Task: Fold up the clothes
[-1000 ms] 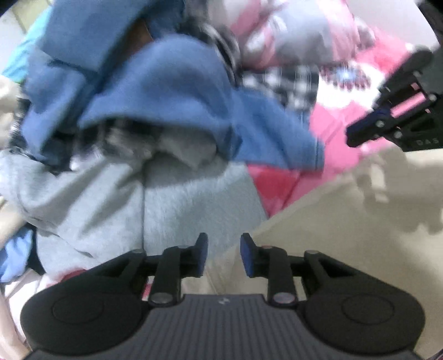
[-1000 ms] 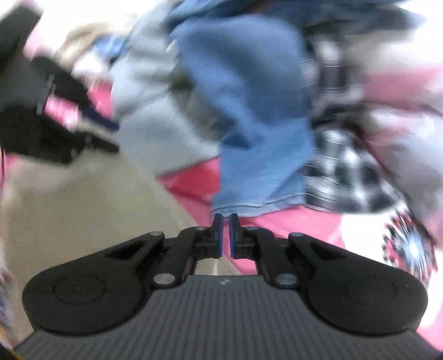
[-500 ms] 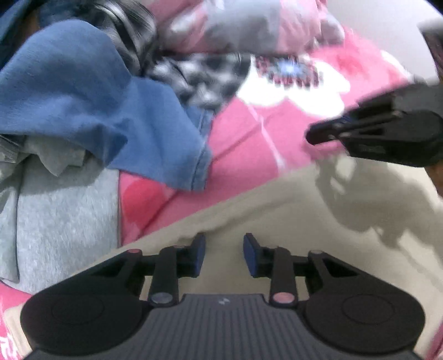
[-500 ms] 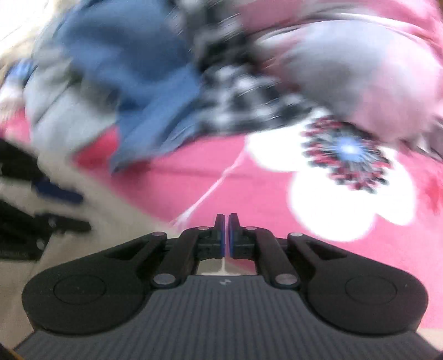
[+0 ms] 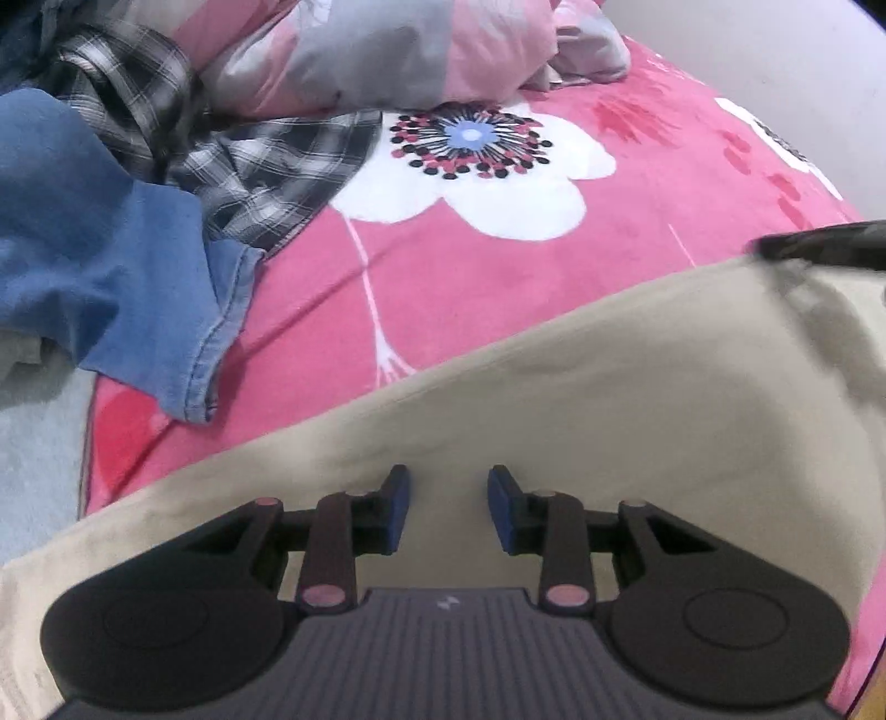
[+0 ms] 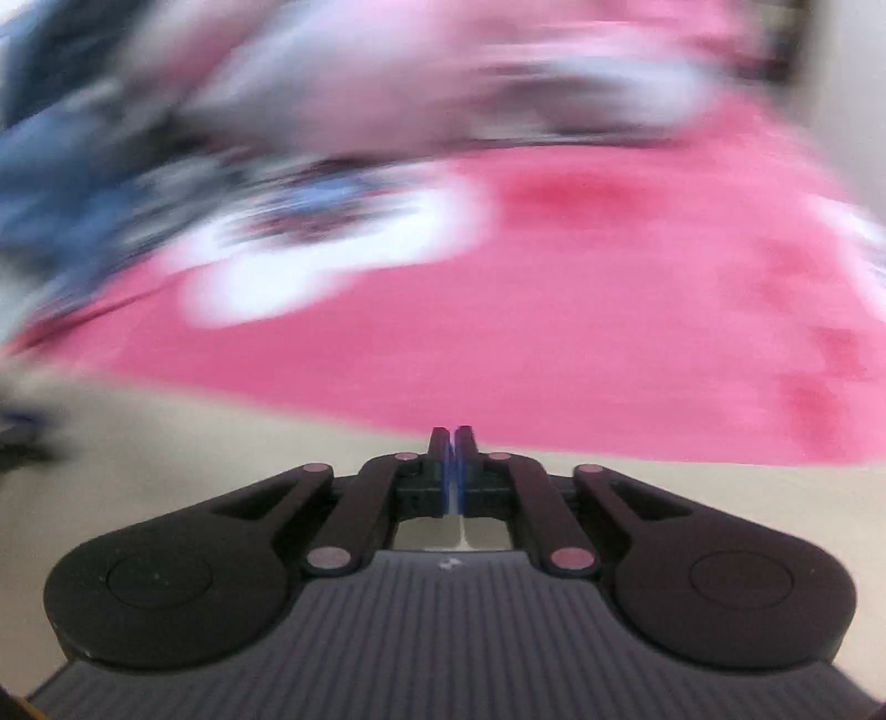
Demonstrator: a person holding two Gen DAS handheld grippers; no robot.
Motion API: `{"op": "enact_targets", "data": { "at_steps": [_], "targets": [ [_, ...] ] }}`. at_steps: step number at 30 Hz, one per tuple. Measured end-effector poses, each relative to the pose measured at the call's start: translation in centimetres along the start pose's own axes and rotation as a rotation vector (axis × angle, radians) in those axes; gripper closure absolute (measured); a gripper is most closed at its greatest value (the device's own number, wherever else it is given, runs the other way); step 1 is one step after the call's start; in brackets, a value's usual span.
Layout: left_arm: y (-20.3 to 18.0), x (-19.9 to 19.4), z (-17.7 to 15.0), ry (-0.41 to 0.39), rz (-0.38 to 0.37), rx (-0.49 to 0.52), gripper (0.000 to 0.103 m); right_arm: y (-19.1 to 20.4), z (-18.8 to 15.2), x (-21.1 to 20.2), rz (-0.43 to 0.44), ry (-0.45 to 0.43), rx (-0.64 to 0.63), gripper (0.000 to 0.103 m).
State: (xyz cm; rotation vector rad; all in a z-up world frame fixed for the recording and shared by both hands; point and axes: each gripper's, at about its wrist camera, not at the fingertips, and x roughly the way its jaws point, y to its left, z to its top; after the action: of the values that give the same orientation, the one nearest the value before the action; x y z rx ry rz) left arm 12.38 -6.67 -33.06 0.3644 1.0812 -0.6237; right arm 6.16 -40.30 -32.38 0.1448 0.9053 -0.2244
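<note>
A beige garment (image 5: 609,387) lies spread flat on the pink flowered blanket (image 5: 498,288). My left gripper (image 5: 448,509) hovers over its near part, pointing steeply down; the jaws stand apart with only the flat cloth below them. In the left wrist view my right gripper (image 5: 819,246) shows as a dark blurred shape at the garment's far right corner. The right wrist view is heavily blurred: the right gripper (image 6: 454,443) is shut, above the beige garment (image 6: 166,443) near its edge. Whether cloth is pinched between its pads I cannot tell.
A blue garment (image 5: 99,249), a black-and-white plaid shirt (image 5: 266,171) and a grey garment (image 5: 33,443) are heaped at the left. A pink and grey quilt (image 5: 387,50) lies at the back, against a pale wall (image 5: 775,83).
Both views have swung away from the clothes heap to the right, onto the beige garment and the open pink blanket. The right gripper has moved fast to the right and stayed shut.
</note>
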Motion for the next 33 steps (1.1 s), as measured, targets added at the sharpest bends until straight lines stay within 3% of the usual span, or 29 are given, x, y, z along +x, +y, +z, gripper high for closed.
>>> {"op": "enact_targets", "data": {
  "at_steps": [4, 6, 8, 13, 16, 21, 24, 27, 29, 30, 33],
  "targets": [
    [-0.7, -0.5, 0.3, 0.007, 0.079, 0.020, 0.069, -11.7, -1.8, -5.2, -0.089, -0.045, 0.349, 0.099],
    [-1.4, -0.8, 0.7, 0.007, 0.111, 0.016, 0.066, -16.0, -4.7, -8.3, -0.103, -0.061, 0.531, 0.097],
    [-2.3, -1.2, 1.3, 0.007, 0.135, -0.011, 0.061, -20.1, -7.6, -11.4, -0.116, -0.076, 0.712, 0.076],
    [-5.5, -1.5, 2.3, 0.023, 0.157, -0.075, 0.051, -25.6, -16.4, -13.9, -0.100, -0.101, 1.131, 0.061],
    [-7.7, -0.3, 2.4, 0.050, 0.168, -0.091, 0.050, -27.1, -19.2, -12.6, -0.044, -0.117, 1.256, 0.060],
    [-9.8, 0.7, 2.4, 0.062, 0.234, -0.076, 0.050, -28.4, -19.6, -10.8, 0.095, -0.165, 1.281, 0.059],
    [-9.6, 0.7, 2.4, 0.063, 0.234, -0.106, 0.049, -29.2, -19.1, -9.9, 0.211, -0.189, 1.307, 0.064],
    [-9.3, 0.6, 2.2, 0.055, 0.233, -0.128, 0.045, -29.2, -19.3, -9.1, 0.225, -0.172, 1.331, 0.065],
    [-9.2, 0.4, 2.0, 0.048, 0.232, -0.143, 0.044, -29.2, -19.6, -8.9, 0.227, -0.176, 1.350, 0.073],
    [-9.2, 0.4, 1.9, 0.046, 0.233, -0.147, 0.045, -29.2, -19.7, -9.0, 0.232, -0.180, 1.359, 0.087],
    [-9.2, 0.1, 1.7, 0.039, 0.245, -0.145, 0.045, -28.2, -18.0, -10.5, 0.321, -0.243, 1.304, 0.093]
  ]
}}
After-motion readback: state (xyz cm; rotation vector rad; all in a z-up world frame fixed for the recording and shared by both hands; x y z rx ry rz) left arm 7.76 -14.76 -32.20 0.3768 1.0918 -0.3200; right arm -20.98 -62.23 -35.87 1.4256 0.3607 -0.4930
